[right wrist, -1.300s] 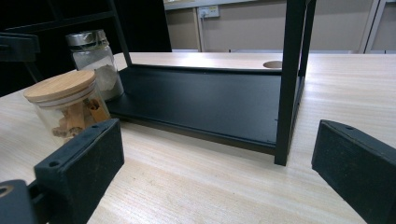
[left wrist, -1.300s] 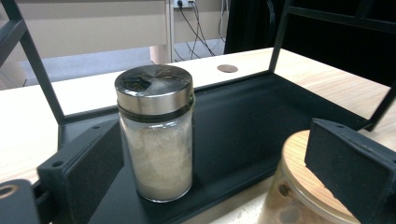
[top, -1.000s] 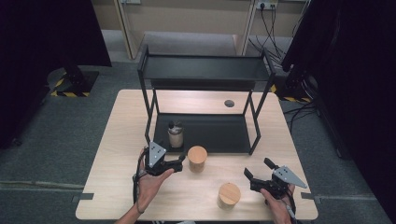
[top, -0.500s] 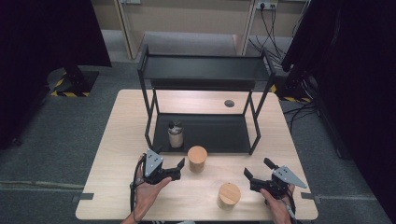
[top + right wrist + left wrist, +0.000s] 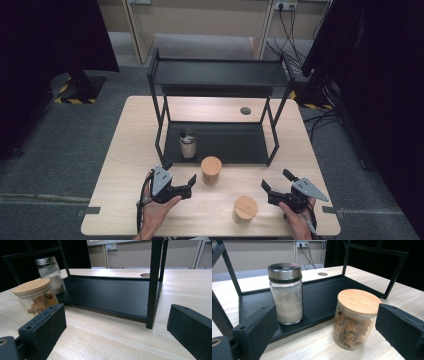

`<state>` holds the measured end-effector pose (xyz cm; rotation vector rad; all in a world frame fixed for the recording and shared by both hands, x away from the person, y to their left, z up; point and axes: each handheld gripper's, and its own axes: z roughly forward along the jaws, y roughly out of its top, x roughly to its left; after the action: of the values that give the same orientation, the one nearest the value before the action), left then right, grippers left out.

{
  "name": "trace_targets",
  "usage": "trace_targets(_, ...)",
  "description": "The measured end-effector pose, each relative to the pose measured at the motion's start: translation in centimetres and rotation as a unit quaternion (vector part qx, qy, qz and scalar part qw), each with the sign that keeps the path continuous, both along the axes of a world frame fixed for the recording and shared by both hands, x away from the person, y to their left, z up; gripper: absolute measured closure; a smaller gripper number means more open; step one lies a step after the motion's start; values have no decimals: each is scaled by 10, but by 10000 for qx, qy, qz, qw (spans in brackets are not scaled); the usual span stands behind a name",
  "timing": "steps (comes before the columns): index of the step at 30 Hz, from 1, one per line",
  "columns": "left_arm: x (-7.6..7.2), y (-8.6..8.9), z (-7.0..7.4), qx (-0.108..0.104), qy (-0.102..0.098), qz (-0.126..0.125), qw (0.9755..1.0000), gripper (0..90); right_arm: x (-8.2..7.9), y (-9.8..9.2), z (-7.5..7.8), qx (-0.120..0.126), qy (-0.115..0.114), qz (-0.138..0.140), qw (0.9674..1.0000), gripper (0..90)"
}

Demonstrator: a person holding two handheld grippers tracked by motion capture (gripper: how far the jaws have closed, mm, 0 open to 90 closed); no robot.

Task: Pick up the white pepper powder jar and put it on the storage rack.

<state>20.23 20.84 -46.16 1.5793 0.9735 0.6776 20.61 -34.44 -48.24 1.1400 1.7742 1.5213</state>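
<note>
no brand, label or writing can be read on any of the jars or on the rack. on the left of the high view, the left gripper (image 5: 181,179) sits low over the table (image 5: 125,165), jaws apart and holding nothing, aimed at the cinnamon jar (image 5: 211,170), which stands on the table just in front of the black rack (image 5: 220,75). the left gripper view makes out what the high view cannot: curled cinnamon sticks behind the glass under a bamboo lid, and the shaker jar (image 5: 286,293) with a metal cap and pale powder, standing on the rack's lower tray just behind and beside the cinnamon jar, apart from it. farther right in the high view, a second bamboo-lidded jar (image 5: 245,209) stands near the table's front edge, just left of the right gripper (image 5: 276,186), whose jaws are also spread and empty. the right gripper view looks across bare wood to the rack's tray and post.
</note>
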Motion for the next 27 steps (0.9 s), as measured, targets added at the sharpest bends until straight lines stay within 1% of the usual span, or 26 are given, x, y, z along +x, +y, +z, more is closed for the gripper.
trace_targets(3,-3,1,-2,17,-31,3,10000,35,0,-1,0,16,-1,-5,10000,25)
trace_targets(7,-5,1,-5,13,11,-26,10000,35,0,-1,0,37,21,-21,10000,25)
trace_targets(11,-8,2,-8,2,27,-68,10000,35,0,-2,-1,49,-3,-29,10000,25)
trace_targets(16,-10,2,-12,0,-56,-92,9999,34,1,-2,-1,66,19,-44,10000,25)
trace_targets(22,-13,2,-17,5,-17,-127,9999,33,0,-1,0,51,5,-26,10000,25)
trace_targets(24,-13,2,-18,20,8,-144,9999,33,0,-1,-1,39,7,-20,10000,25)
trace_targets(27,-12,2,-18,-10,22,-142,9999,33,1,-1,-1,49,18,-28,10000,25)
